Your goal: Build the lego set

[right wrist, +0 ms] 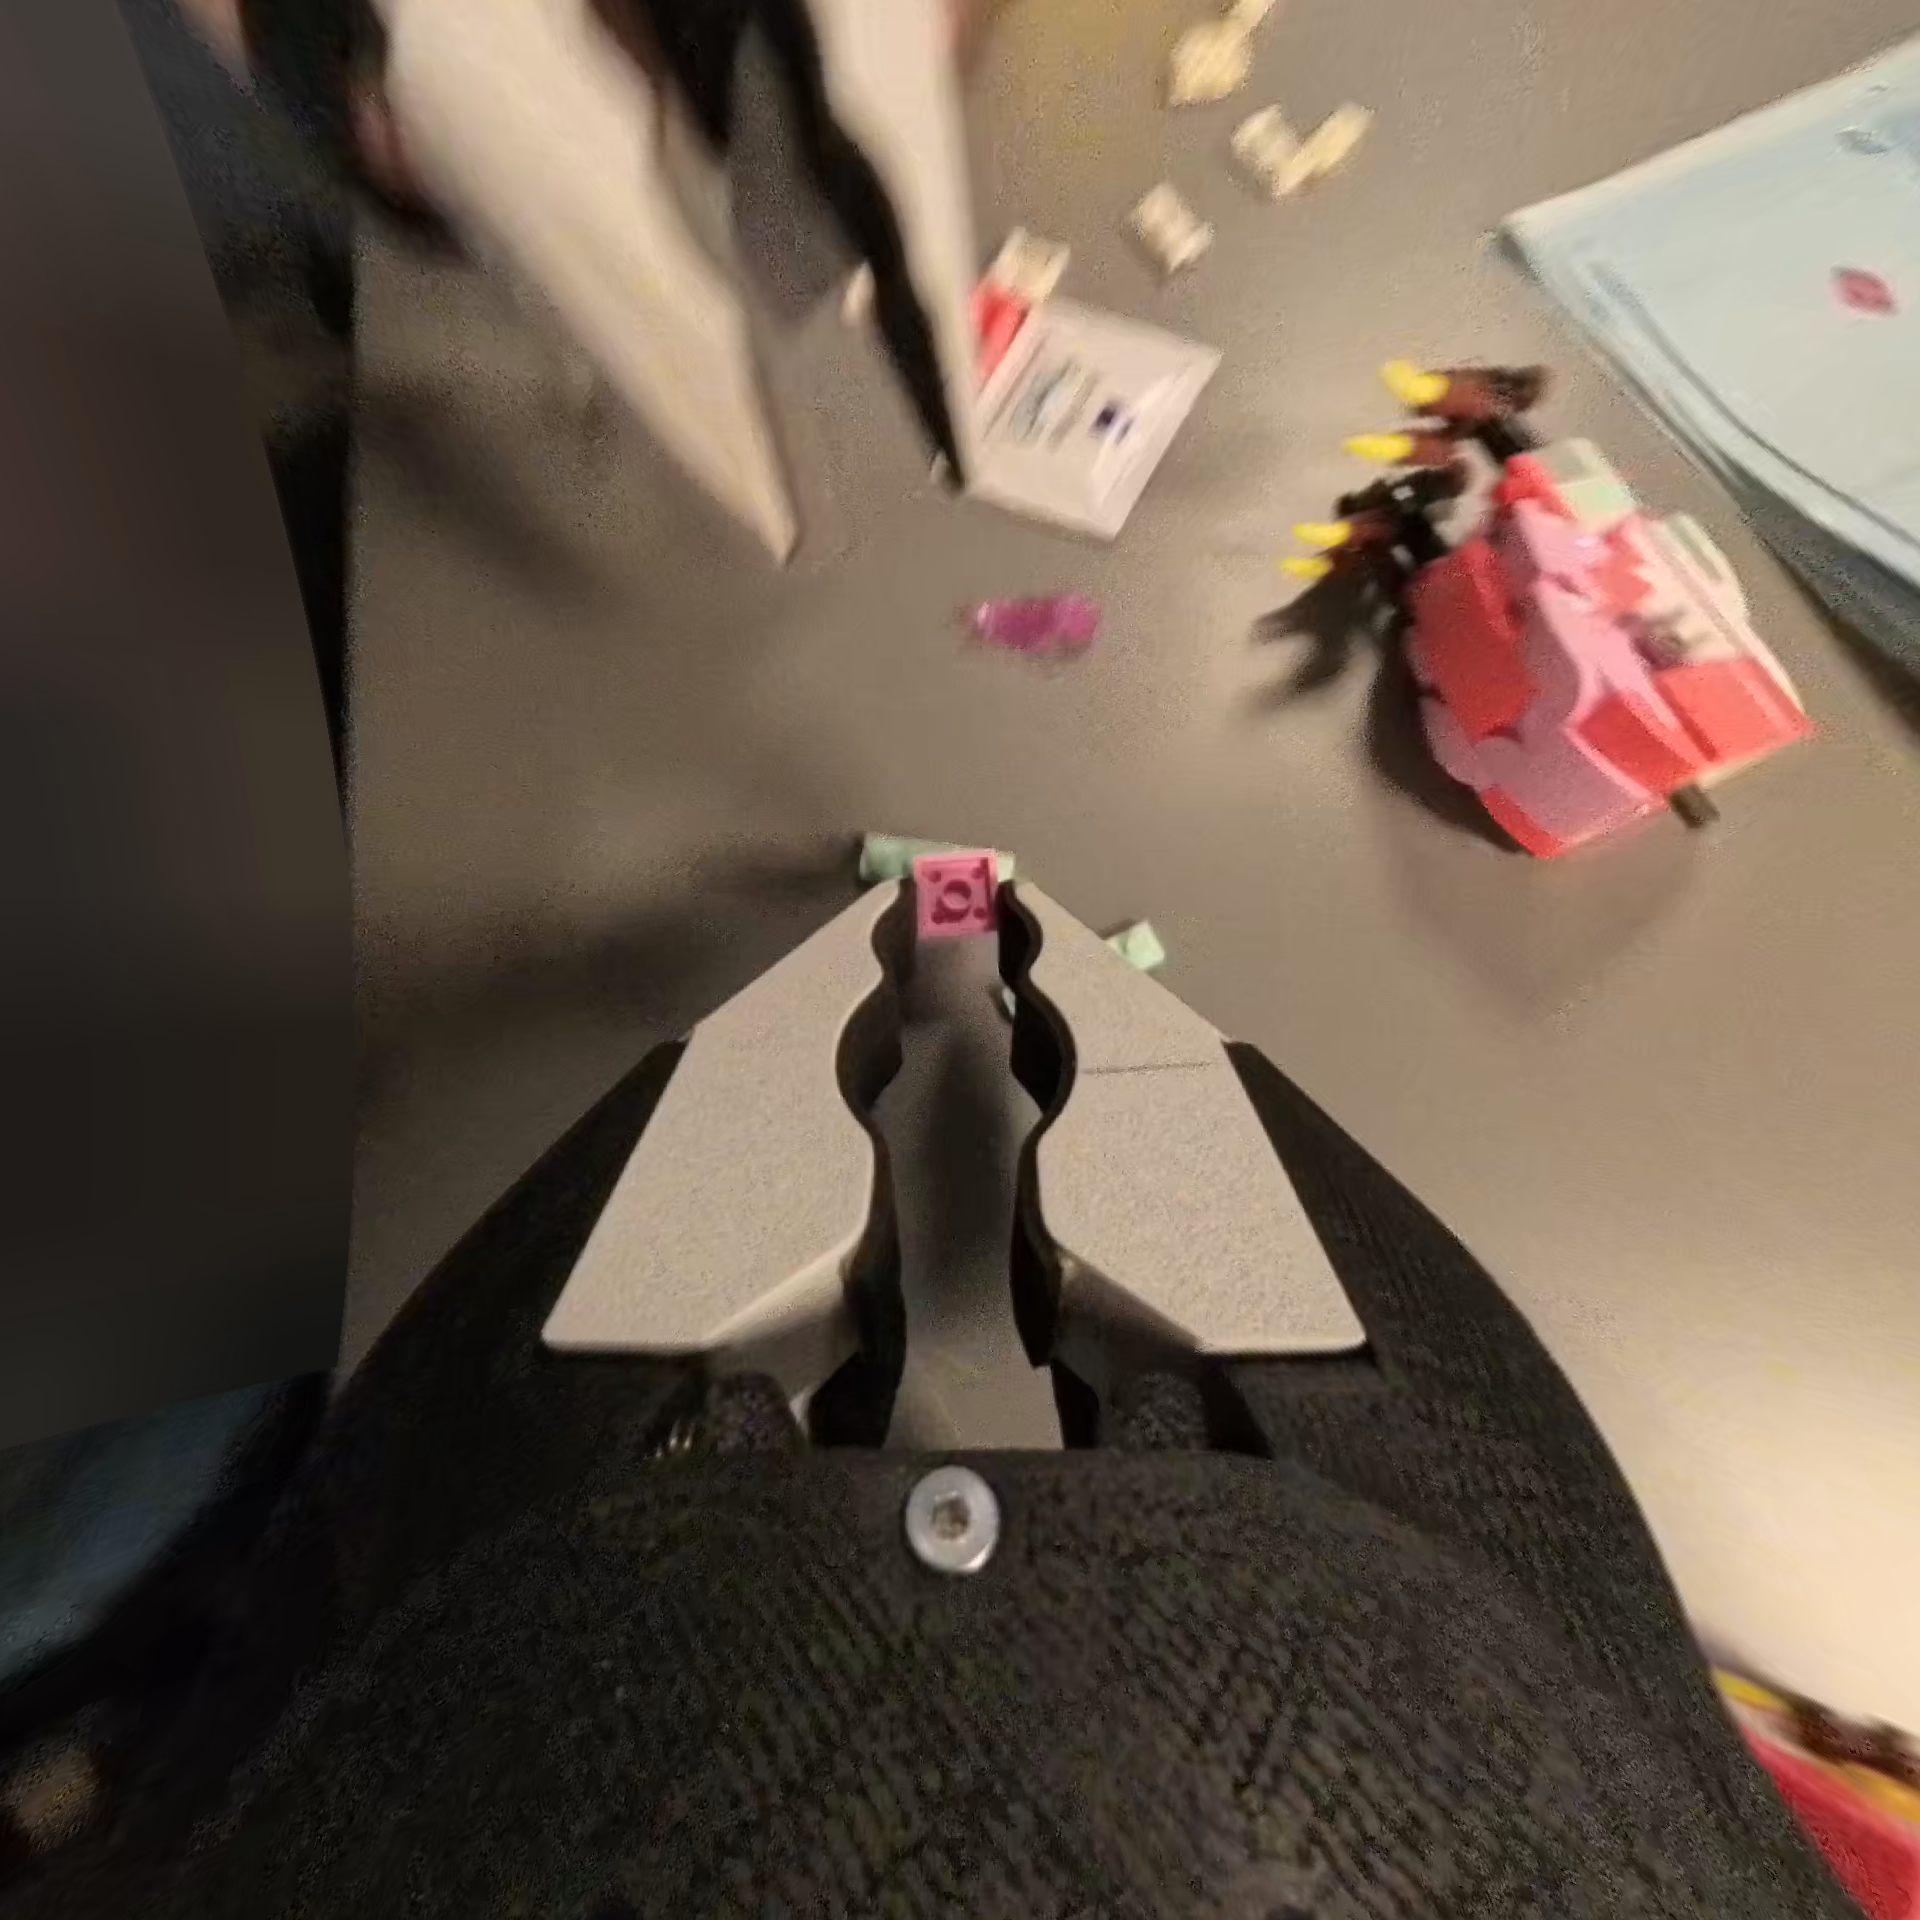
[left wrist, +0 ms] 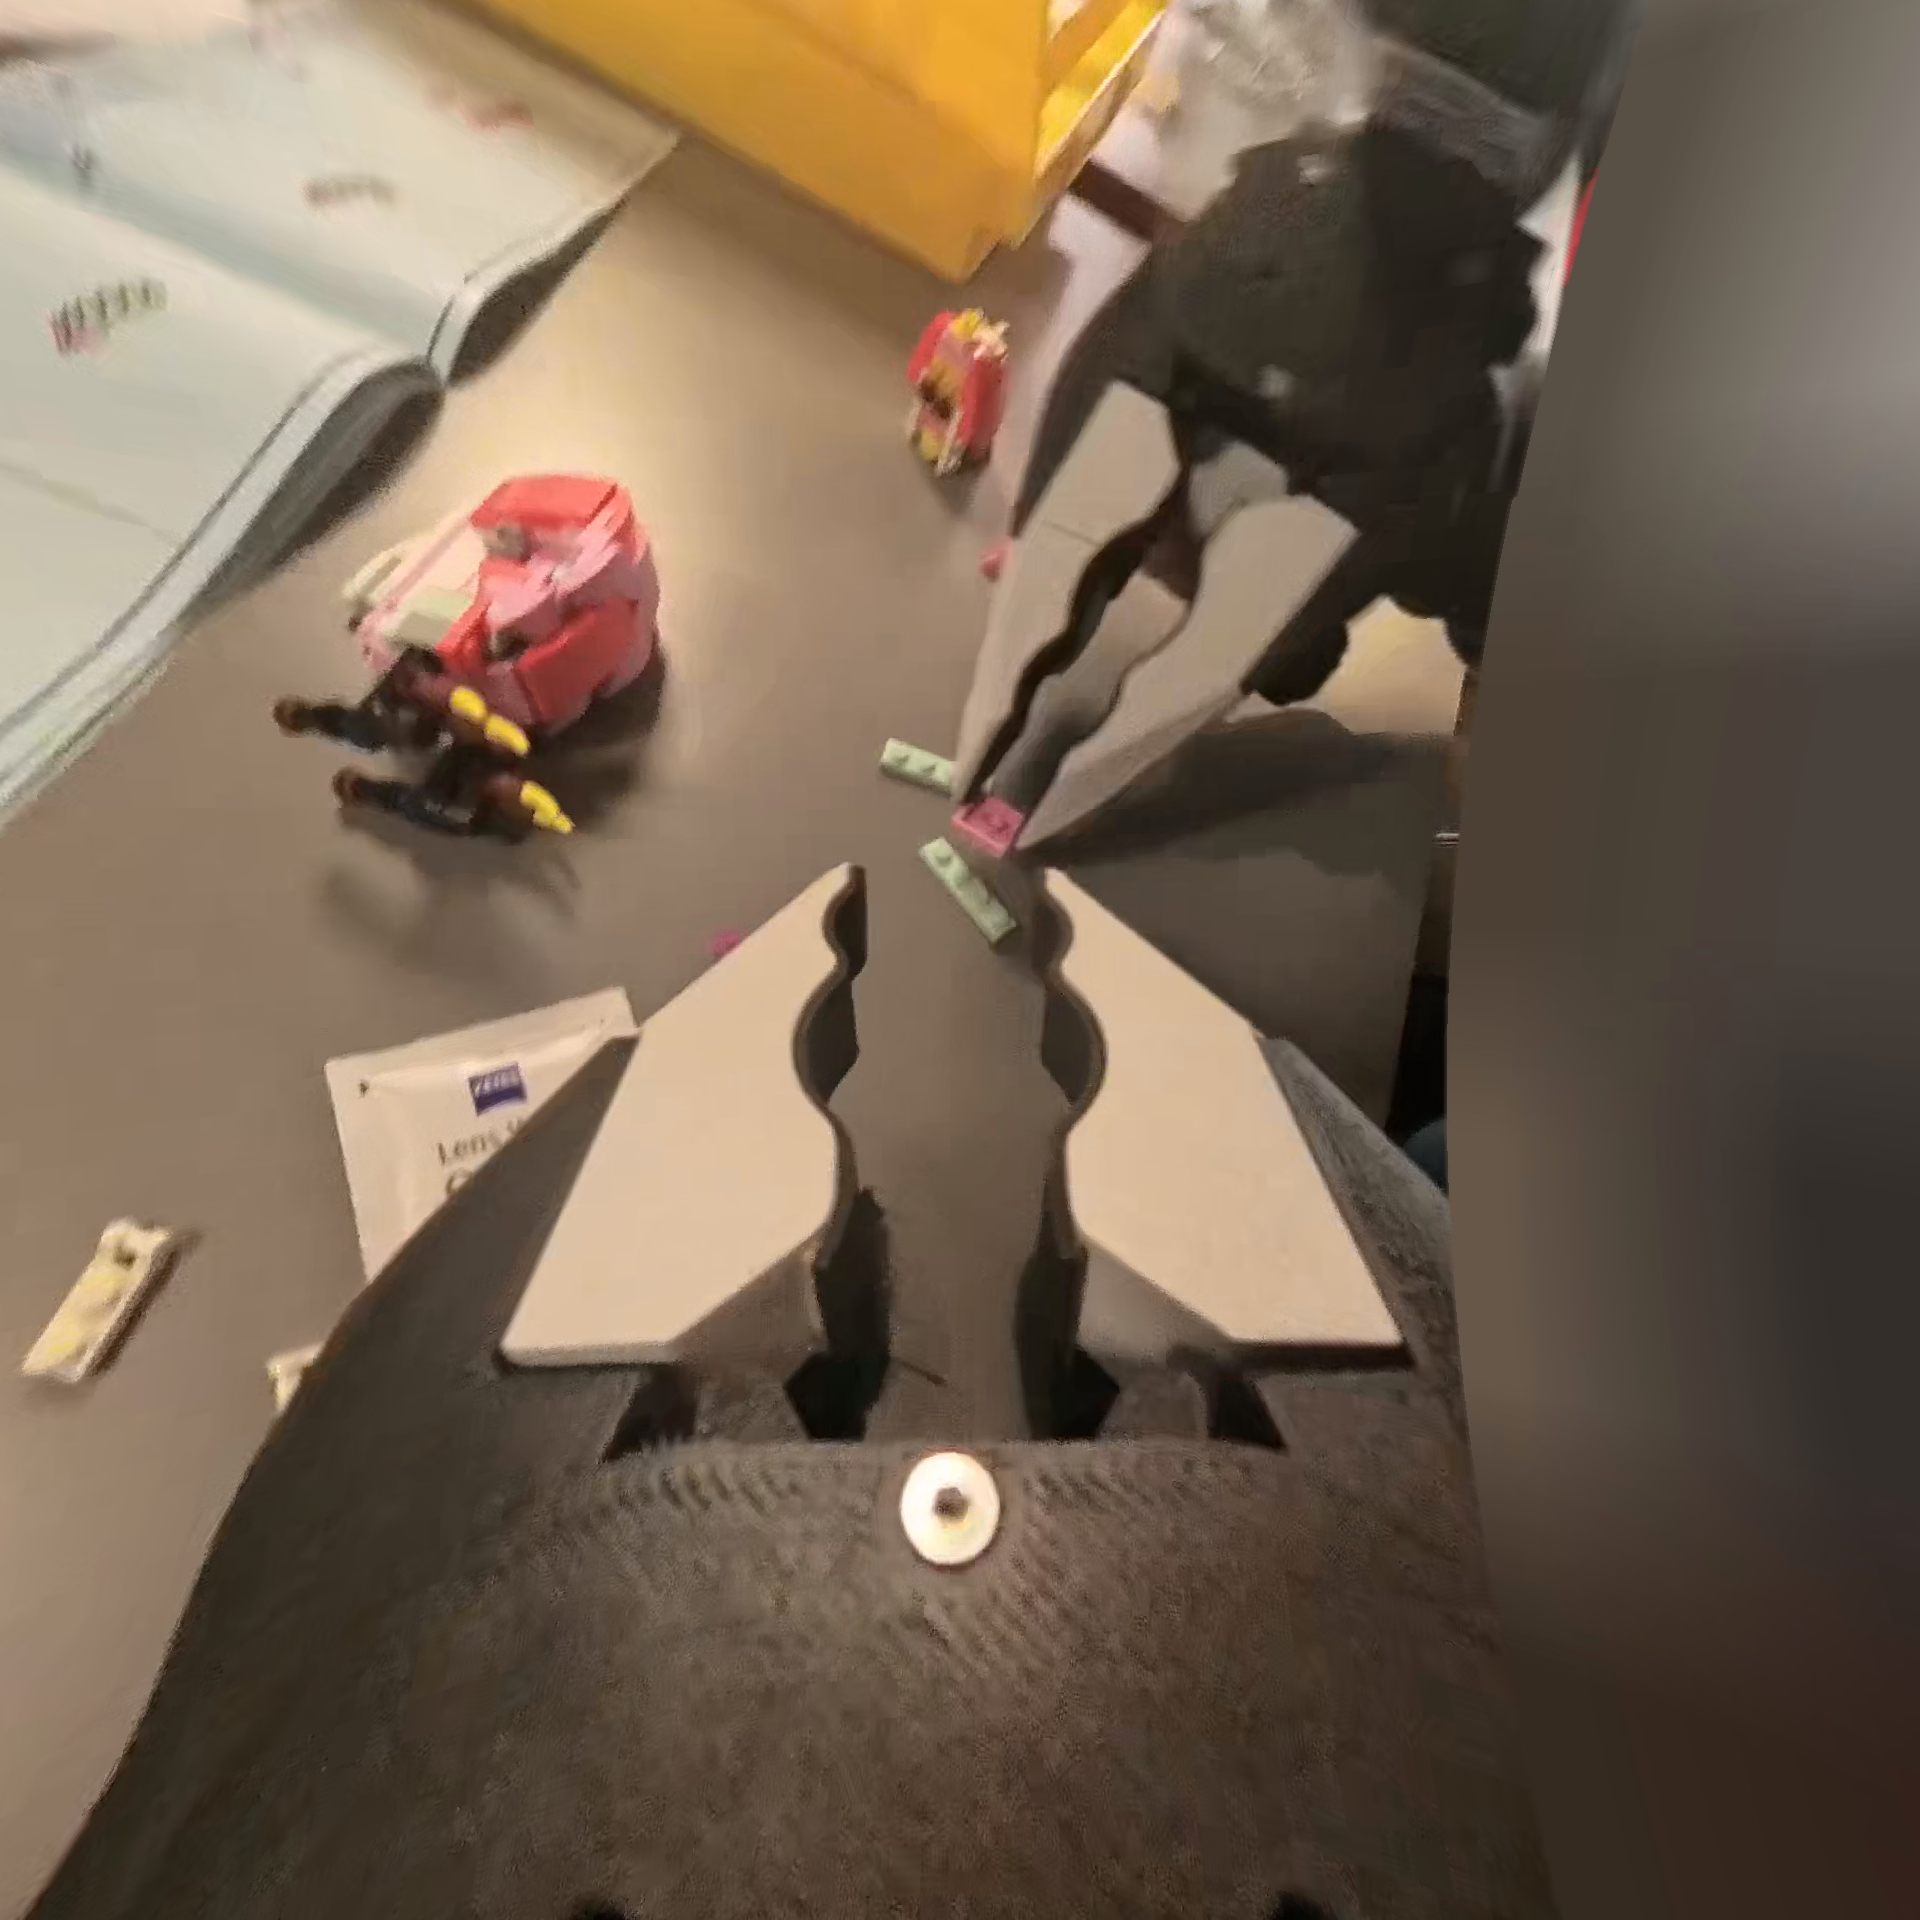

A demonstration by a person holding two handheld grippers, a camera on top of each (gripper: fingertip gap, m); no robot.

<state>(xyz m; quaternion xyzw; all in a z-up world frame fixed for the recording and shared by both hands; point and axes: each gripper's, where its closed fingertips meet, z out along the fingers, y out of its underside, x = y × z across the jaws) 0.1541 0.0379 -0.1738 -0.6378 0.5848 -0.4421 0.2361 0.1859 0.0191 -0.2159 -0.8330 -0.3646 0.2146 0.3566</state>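
My right gripper point(right wrist: 951, 902) is shut on a small pink square brick plate point(right wrist: 956, 896), pinched at the fingertips with its underside facing the camera. In the left wrist view the same gripper point(left wrist: 1000, 821) holds that pink plate point(left wrist: 985, 828) down at the grey tabletop point(left wrist: 727, 520). Two pale green strip plates lie on the table there, one point(left wrist: 971, 891) just in front of my left fingertips and one point(left wrist: 914, 767) behind the pink plate. My left gripper point(left wrist: 951, 878) is open and empty, its right fingertip close to the nearer green plate. It also shows blurred in the right wrist view point(right wrist: 862, 509).
A red and pink brick model with dark, yellow-tipped limbs point(left wrist: 520, 613) point(right wrist: 1579, 665) lies on the table. A white sachet point(left wrist: 457, 1122), an open pale blue booklet point(left wrist: 208, 260), a yellow box point(left wrist: 883, 114), a small red and yellow brick model point(left wrist: 956, 390) and a magenta piece point(right wrist: 1029, 623) lie around. Some 6 cm of space lies between my two pairs of fingers.
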